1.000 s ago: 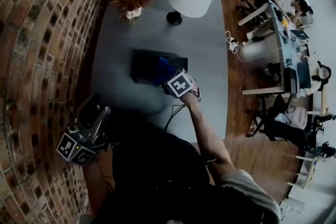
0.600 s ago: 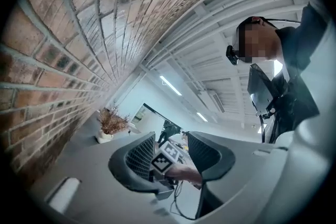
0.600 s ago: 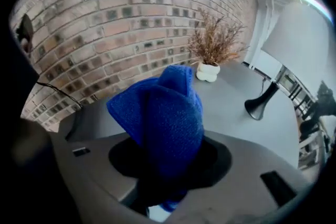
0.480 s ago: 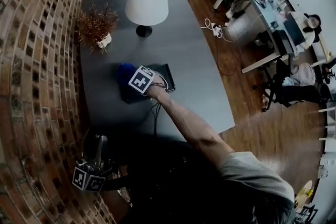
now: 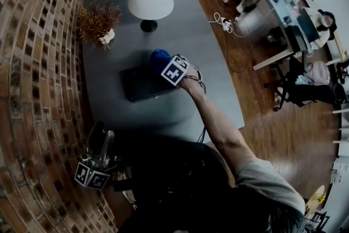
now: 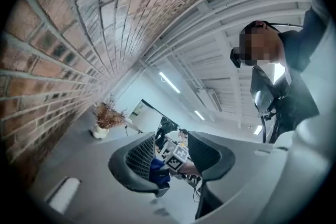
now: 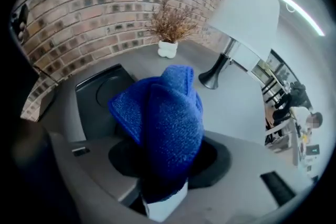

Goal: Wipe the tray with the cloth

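jaws of the right gripper [image 5: 166,64] clamp the cloth [image 7: 163,113] by the tray's [image 5: 136,87] corner.

Cloth [image 5: 159,57] now at tray's [image 5: 139,85] far-right corner

No word, label, brand or number is showing clearly enough to read in any view. The left gripper [image 5: 101,138] and the right gripper [image 5: 163,63] are each carrying a cube showing only black-and-white square marker patterns, not letters or digits.

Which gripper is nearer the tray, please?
Right. The right gripper, holding the cloth, is at the tray's far right corner; the left gripper is back by the table's near edge.
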